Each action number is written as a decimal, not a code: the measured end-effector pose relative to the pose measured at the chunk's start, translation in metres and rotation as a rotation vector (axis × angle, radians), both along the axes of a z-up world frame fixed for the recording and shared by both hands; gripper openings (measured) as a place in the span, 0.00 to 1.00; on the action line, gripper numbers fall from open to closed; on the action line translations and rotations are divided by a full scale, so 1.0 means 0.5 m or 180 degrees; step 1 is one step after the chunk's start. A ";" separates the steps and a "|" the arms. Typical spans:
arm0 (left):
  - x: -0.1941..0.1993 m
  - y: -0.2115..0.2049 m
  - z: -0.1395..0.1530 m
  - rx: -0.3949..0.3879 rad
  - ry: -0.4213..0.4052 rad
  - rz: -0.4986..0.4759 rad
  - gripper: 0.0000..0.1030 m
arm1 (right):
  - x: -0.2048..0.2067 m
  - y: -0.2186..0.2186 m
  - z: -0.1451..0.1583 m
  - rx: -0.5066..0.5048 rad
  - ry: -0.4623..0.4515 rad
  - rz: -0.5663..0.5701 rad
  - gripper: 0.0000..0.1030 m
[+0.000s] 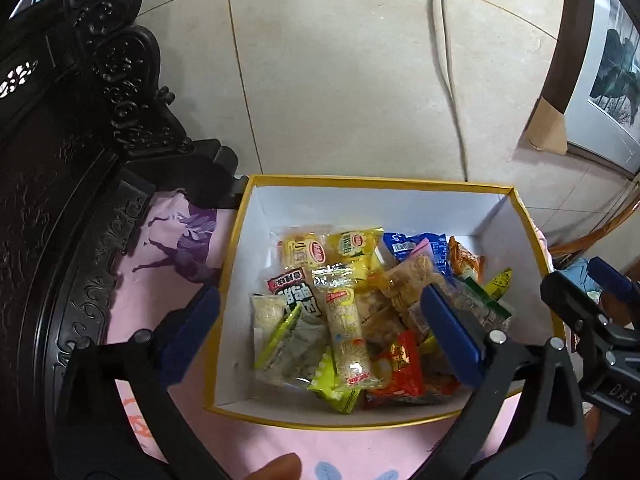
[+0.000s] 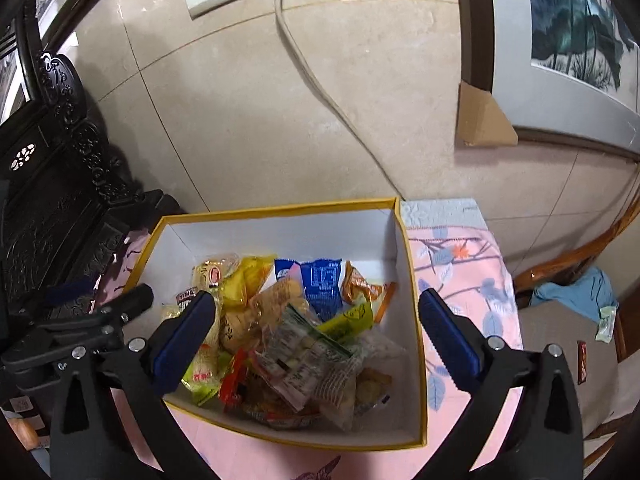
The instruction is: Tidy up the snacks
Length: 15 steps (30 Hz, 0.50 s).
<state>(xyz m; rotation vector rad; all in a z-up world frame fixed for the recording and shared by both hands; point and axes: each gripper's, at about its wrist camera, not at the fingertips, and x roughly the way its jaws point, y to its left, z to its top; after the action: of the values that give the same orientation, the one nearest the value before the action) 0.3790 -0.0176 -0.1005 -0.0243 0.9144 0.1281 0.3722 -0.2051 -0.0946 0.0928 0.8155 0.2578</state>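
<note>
The snack packets (image 1: 352,312) lie piled in the yellow-rimmed box (image 1: 360,184). Both tongs, left tongs (image 1: 320,328) and right tongs (image 2: 316,344), are wide and hold nothing. The job looks nearly done.

Snacks (image 1: 360,312) piled loose in the yellow-rimmed white box (image 1: 256,216) — a blue packet (image 2: 320,284) at twelve o'clock, a long pale roll (image 1: 348,336) lying flat at centre, a red wrapper (image 1: 400,364) near six.

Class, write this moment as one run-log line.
left gripper: open, empty | right gripper: open, empty | both above yellow-rimmed box | snack packets: piled inside
</note>
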 end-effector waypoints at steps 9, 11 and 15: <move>-0.023 -0.008 0.024 0.0068 -0.0068 -0.0043 0.98 | -0.022 0.001 0.011 -0.0015 0.0030 0.0090 0.99; -0.030 -0.007 0.028 0.0062 -0.0071 -0.0035 0.98 | -0.028 0.001 0.013 -0.0025 0.0033 0.0118 0.99; -0.045 0.001 0.034 0.0021 -0.0077 0.0006 0.98 | -0.045 -0.001 0.018 -0.0048 0.0030 0.0139 0.99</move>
<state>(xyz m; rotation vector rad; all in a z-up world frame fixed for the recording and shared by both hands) 0.3566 -0.0170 -0.0833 -0.0206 0.8899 0.1323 0.3495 -0.2055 -0.0857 0.0619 0.8292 0.2925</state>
